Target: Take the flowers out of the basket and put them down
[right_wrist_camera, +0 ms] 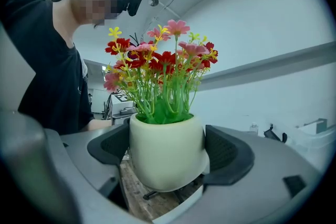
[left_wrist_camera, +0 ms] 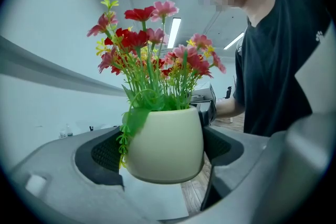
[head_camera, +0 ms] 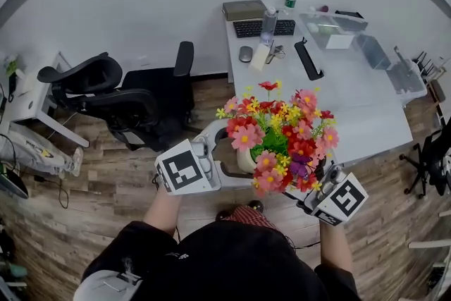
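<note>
Two pairs of tongs are gripping one pot [left_wrist_camera: 164, 141]. My left tongs [head_camera: 236, 155] are pinching its round wall from one side and my right tongs [head_camera: 317, 183] are doing the same from the other, each pair's pads pressing on the cream sides. The flowers [head_camera: 282, 130] are standing upright in it. The whole thing is hanging in the air in front of me, resting on nothing, by the near corner of the table [head_camera: 366, 116], with floor [head_camera: 106, 173] showing under part of it. No basket is showing in any view, so I am judging that the lifting out is done and the setting down is what is left.

The pot's shape is what is worrying me. It is smooth and narrowing toward its base, so if either pair is easing off, or the two pairs are moving unevenly, it could be slipping down through the pads or twisting between them. A drop from here is likely landing on the floor, not the table.

The blooms are also hiding the pot and the table edge from my head view. That means I am risking a placement too near the edge, where it could be tipping off. Opening one pair before the base is sitting flat could be tilting it over, since the tall stems are making it top-heavy.
</note>
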A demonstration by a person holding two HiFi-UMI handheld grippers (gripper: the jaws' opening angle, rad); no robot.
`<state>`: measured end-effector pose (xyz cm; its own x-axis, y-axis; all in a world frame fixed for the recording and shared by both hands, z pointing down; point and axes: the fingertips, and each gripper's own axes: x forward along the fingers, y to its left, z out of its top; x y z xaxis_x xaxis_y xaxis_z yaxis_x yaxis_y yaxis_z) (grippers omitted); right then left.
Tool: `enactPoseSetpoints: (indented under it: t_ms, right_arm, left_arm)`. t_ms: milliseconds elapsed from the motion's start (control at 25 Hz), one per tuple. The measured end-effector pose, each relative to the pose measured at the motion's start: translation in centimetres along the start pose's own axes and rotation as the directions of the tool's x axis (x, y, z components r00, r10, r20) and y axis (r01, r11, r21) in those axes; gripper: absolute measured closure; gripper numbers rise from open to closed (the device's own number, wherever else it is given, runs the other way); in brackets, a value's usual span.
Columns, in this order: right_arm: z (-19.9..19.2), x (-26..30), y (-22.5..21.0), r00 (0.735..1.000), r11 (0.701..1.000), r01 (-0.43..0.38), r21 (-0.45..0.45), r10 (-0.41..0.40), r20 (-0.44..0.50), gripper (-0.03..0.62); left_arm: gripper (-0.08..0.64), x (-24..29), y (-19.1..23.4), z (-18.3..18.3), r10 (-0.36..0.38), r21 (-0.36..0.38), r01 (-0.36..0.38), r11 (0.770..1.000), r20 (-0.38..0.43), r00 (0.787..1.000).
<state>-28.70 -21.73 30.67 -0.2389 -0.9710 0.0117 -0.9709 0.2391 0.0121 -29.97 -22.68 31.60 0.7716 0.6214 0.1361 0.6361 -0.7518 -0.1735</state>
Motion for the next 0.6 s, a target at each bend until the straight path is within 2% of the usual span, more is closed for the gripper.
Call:
enactPoseSetpoints:
  t_ms: [400,600]
  right_arm:
    - [0.0,0.2,-0.3,0.999,1.000,-0.023,-0.008,0.023,0.040,0.147]
    - [0.1,-0.3,-2.1,0.999,1.000,-0.029,0.002,0.029,0.046,0.147]
  left_arm:
    - [0.097,0.0,0.4,-0.1,0.027,0.016,-0.027,1.000,-0.007,1.000]
    - [0.098,1.4,1.5,0.1,0.038,-0.022,-0.037,0.999,0.006,0.999]
